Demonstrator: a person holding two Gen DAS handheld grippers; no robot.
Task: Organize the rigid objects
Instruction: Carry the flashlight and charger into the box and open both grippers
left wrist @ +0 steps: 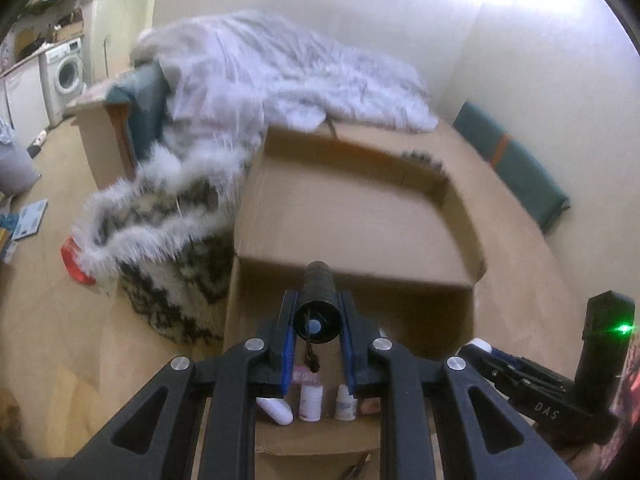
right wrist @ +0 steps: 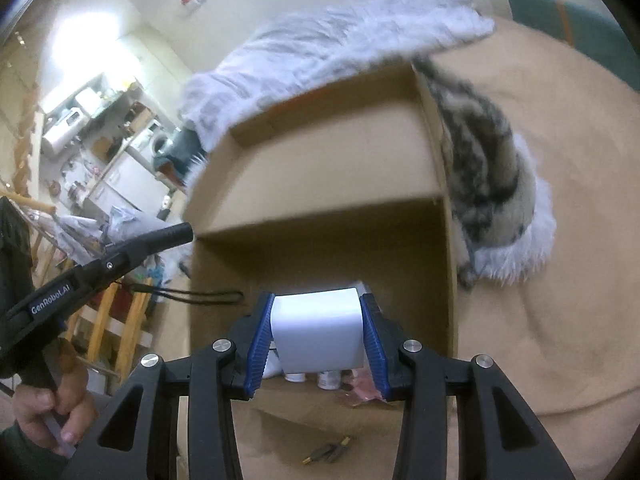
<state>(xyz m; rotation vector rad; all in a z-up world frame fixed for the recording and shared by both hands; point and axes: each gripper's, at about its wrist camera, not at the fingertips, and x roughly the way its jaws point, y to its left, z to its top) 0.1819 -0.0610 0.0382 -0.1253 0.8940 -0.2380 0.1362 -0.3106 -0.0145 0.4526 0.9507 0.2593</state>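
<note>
The left tongs (left wrist: 317, 320) were clamped narrowly on a black cylindrical torch (left wrist: 318, 304), its rear cap facing the camera and a short cord dangling below. The left wrist view placed the torch above the near wall of an open cardboard box (left wrist: 360, 216). The right tongs (right wrist: 318, 334) were closed at moderate width on a white rectangular container (right wrist: 318, 332), blue pads pressed to both of its sides, held over the same box (right wrist: 320, 168).

The left wrist view alone showed three small white bottles (left wrist: 310, 400) against the box's near end, one tipped over and two upright, beside a pink packet. It also showed the right tongs at the lower right edge with a green indicator light (left wrist: 622, 327), and a washing machine (left wrist: 66, 70) in the far left room. A fluffy white and grey throw (left wrist: 224, 92) lay draped over the furniture and against the box's left side.

The right wrist view alone showed the person's hand (right wrist: 48, 416) gripping the left tool's handle, the torch's wrist strap (right wrist: 200, 296) looping out toward the box wall, and two small brass-tipped items (right wrist: 326, 454) lying on the cardboard flap below the tongs. From this side the bottles were largely hidden behind the white container; only two caps and the pink packet (right wrist: 360, 390) were visible. Both views were motion-blurred.
</note>
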